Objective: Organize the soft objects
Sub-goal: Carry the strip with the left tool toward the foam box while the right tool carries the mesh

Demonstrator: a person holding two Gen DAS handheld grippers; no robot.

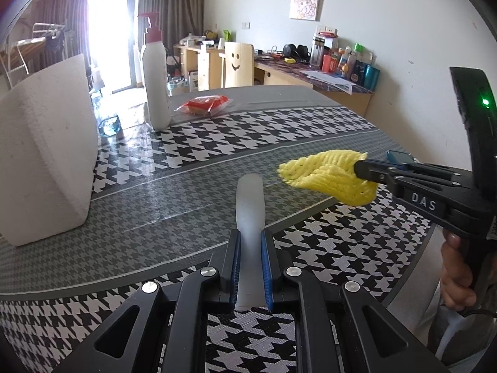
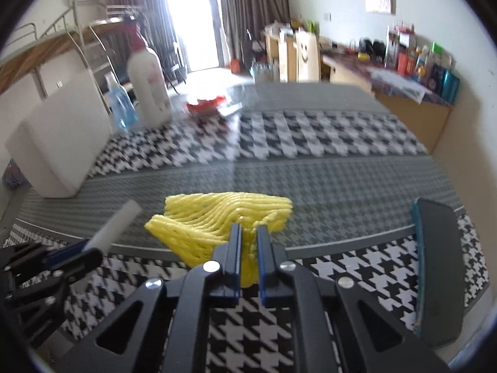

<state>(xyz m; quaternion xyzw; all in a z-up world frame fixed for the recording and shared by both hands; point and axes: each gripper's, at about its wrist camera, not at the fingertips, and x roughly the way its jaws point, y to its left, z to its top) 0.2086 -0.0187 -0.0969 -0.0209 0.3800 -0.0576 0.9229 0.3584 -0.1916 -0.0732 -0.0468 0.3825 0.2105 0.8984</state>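
Yellow foam net (image 2: pixel 217 220), ribbed and mesh-like, crumpled into a fan, pinched at its near end between the blue pads of the right gripper (image 2: pixel 248 258); raised above the table, clear of the cloth; seen from the left wrist as a yellow wedge (image 1: pixel 326 174) sticking out leftward from the right gripper (image 1: pixel 365 171), near the right edge; a hand (image 1: pixel 456 273) wrapped round that gripper's handle. White foam strip (image 1: pixel 250 211), translucent, long and narrow, clamped upright between the narrow-set pads of the left gripper (image 1: pixel 251 267), far end curving away from the camera; from the right wrist, same strip (image 2: pixel 115 223) slanting up at lower left, just left of the net, not touching it.

Table (image 1: pixel 174 186) under a houndstooth cloth, black and white, crossed by grey bands; large white block (image 1: pixel 46 161) standing at the left; white bottle (image 1: pixel 155 74) with red pump further back; blue bottle (image 2: pixel 119 105) beside it; red packet (image 1: pixel 205 105) right of the bottles, far side; dark pad (image 2: pixel 438 267) with a blue edge near the right rim.

Beyond: bright window with brown curtains; pale chair (image 1: pixel 237 62) with a smiley cut-out; desk (image 1: pixel 326 84) along the right wall, crowded with containers; small picture (image 1: pixel 306 3) on the wall.
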